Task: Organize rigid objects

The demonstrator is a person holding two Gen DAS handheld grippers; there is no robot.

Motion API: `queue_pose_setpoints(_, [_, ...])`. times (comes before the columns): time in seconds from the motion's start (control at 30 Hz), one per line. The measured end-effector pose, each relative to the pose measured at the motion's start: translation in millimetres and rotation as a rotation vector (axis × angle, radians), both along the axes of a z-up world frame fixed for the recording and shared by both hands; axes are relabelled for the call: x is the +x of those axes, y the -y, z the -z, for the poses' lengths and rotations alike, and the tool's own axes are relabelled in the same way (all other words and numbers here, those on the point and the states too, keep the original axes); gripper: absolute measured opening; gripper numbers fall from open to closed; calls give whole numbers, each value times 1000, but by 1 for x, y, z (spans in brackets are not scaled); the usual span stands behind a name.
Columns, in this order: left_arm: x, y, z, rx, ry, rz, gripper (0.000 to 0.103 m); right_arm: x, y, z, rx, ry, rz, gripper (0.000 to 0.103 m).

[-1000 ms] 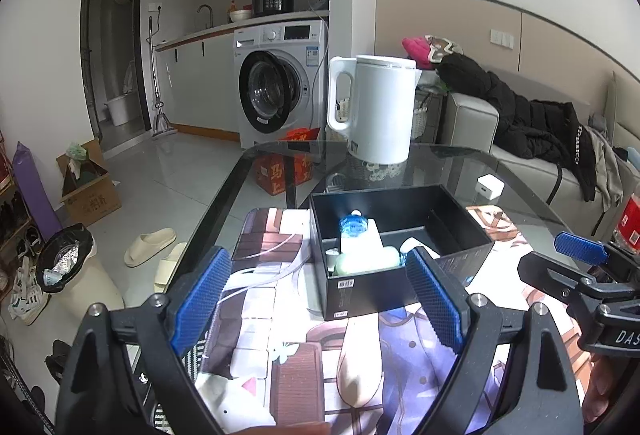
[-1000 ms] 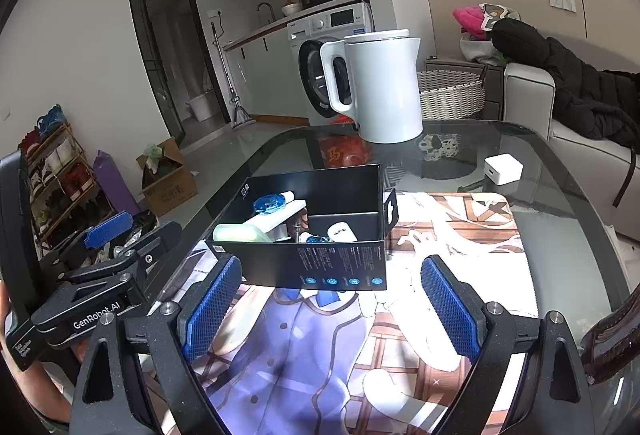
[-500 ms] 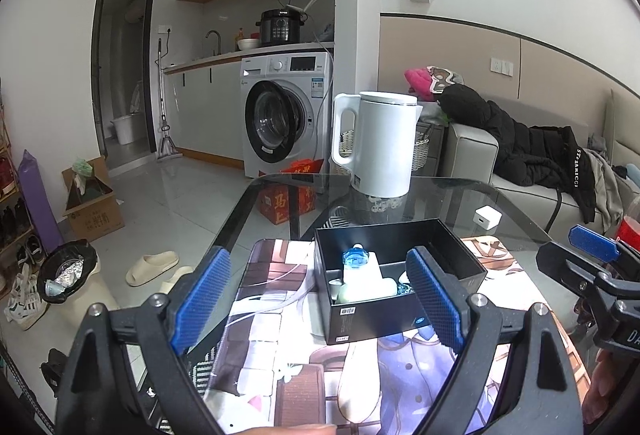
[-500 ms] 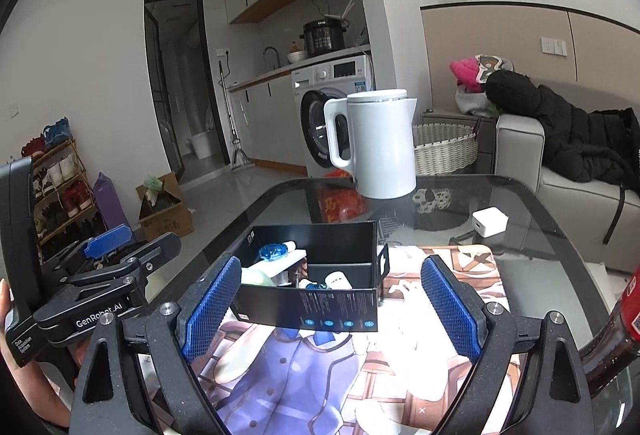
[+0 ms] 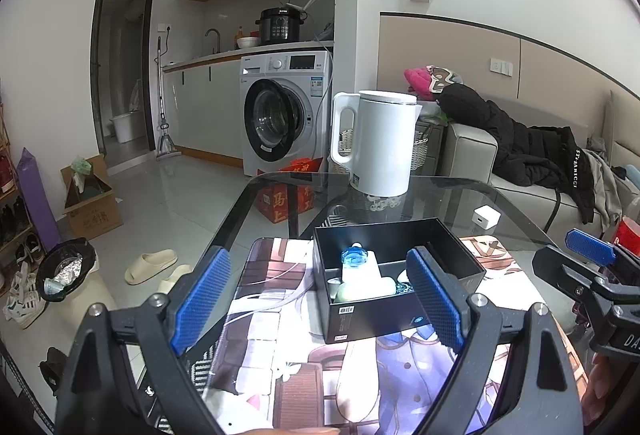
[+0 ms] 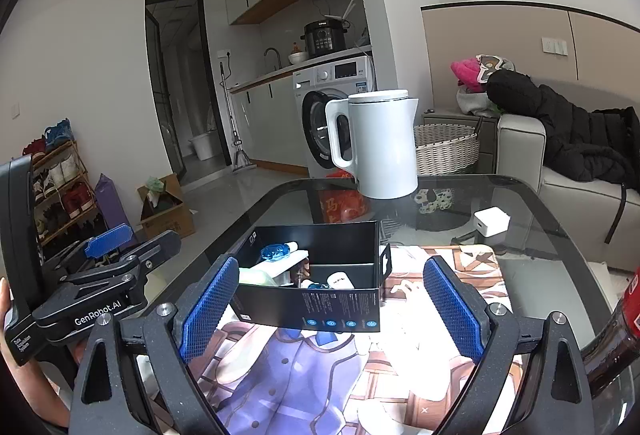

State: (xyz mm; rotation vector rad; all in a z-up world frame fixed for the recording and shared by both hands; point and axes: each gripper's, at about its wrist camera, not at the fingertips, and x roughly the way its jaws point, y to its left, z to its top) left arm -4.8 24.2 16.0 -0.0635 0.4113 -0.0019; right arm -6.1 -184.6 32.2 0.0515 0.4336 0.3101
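The black box (image 5: 396,277) sits open-topped on the printed mat (image 5: 280,347), which lies on the glass table (image 6: 532,195). Inside the box lie several small items — a blue-capped white bottle (image 5: 356,261) and a pale green tube (image 5: 360,289) among them. The left gripper (image 5: 320,299) hovers short of the box, its fingers spread wide with nothing between them. The right gripper (image 6: 332,309) is likewise released — the box is framed between its blue pads (image 6: 452,309) but apart from them. A white kettle (image 6: 380,143) stands at the far table edge, and a white charger (image 6: 491,221) lies to its right.
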Motion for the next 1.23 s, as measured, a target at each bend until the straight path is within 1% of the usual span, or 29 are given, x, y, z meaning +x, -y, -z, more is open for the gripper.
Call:
queue_pose_setpoints(0.37, [0,-1,0,-6,1,-5,90,1,-1,3,2,-11,-5,96])
queue_pose_setpoints(0.57, [-1,-2,-2,-12,12,-9,90,3,-1,6,10,-32,0,96])
queue_pose_setpoints(1.23, [-1,-4,-2,-5,6,-19,90,4,-1,7,14,-34,0,96])
